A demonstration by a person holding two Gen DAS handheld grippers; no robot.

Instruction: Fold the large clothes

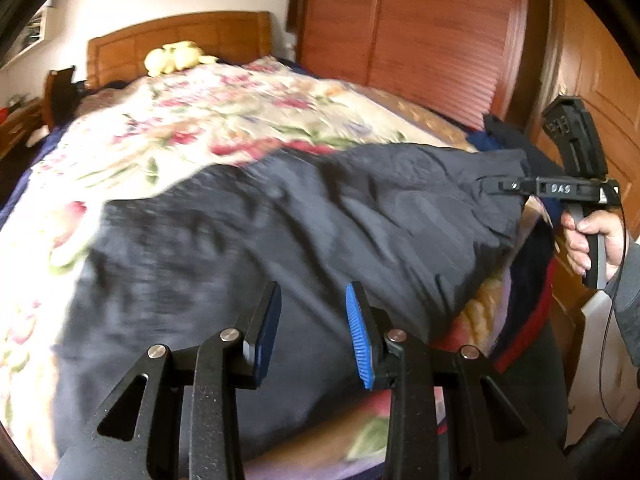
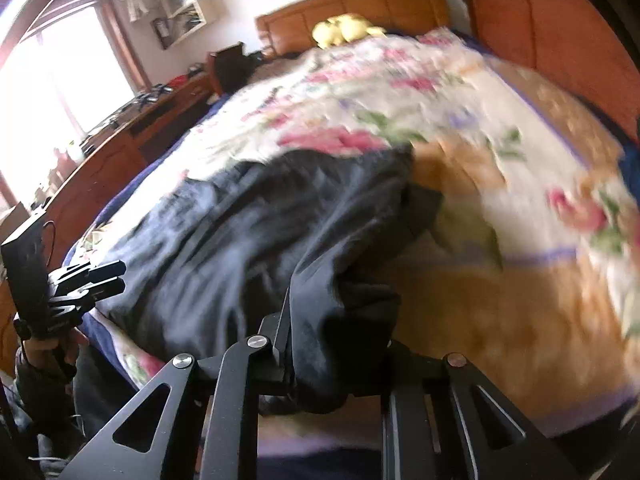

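Observation:
A large dark garment [image 1: 280, 232] lies crumpled across the near end of the bed. In the left wrist view, my left gripper [image 1: 314, 320] hovers just over it, open. Both blue pads [image 1: 360, 340] are bare, and only cloth shows behind the gap. The garment's right corner is pulled up off the quilt, pinched in my right gripper [image 1: 496, 186], which a hand [image 1: 592, 240] holds. In the right wrist view, my right gripper [image 2: 320, 340] is shut on a bunched fold of the dark garment [image 2: 248, 232], and this fold hides the right finger. My left gripper [image 2: 116, 276] sits at the garment's left edge.
A floral quilt [image 1: 224, 120] covers the bed, with a yellow plush toy [image 1: 176, 58] by the wooden headboard [image 1: 180, 32]. Wooden wardrobe doors [image 1: 420, 32] stand close on the right. In the right wrist view, a cluttered desk [image 2: 132, 120] runs under the window on the left.

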